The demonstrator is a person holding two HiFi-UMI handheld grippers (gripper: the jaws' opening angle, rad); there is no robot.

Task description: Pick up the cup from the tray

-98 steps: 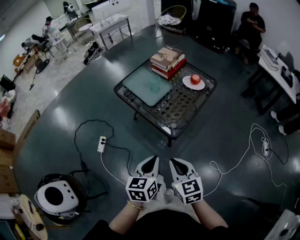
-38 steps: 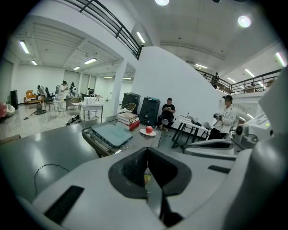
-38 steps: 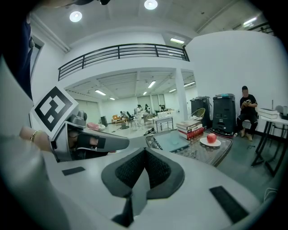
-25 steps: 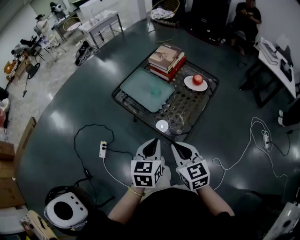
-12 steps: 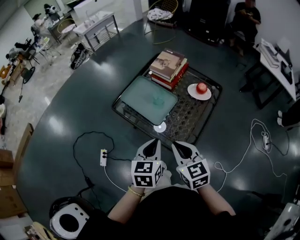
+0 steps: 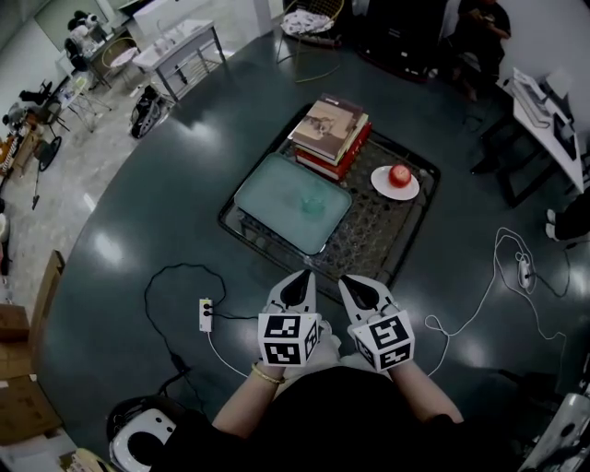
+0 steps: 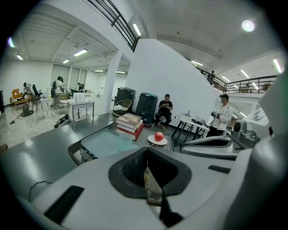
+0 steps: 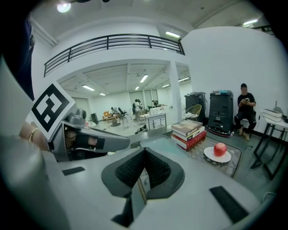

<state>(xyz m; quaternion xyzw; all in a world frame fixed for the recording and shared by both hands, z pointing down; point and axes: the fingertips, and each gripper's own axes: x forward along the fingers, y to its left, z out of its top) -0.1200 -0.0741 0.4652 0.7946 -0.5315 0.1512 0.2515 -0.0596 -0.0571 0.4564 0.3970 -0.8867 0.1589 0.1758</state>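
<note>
A pale green tray (image 6: 277, 198) lies on the left half of a low glass-topped table (image 6: 387, 235). A faint translucent green cup (image 6: 312, 205) stands on the tray, right of its middle. My left gripper (image 6: 300, 277) and right gripper (image 6: 353, 281) are side by side just short of the table's near edge, both pointing at it. Both are shut and hold nothing. The left gripper view looks over its closed jaws to the tray (image 7: 108, 141). The right gripper view shows its pads together and the tray (image 8: 157, 143) beyond.
A stack of books (image 6: 330, 124) and a white plate with a red apple (image 6: 398, 177) sit at the table's far side. A power strip with its cable (image 6: 205, 313) lies on the floor to the left, a white cable (image 6: 479, 295) to the right. A seated person (image 6: 479, 28) is behind the table.
Both grippers, still shut, have moved forward together toward the table. Its near edge now lies just ahead of the fingertips.
</note>
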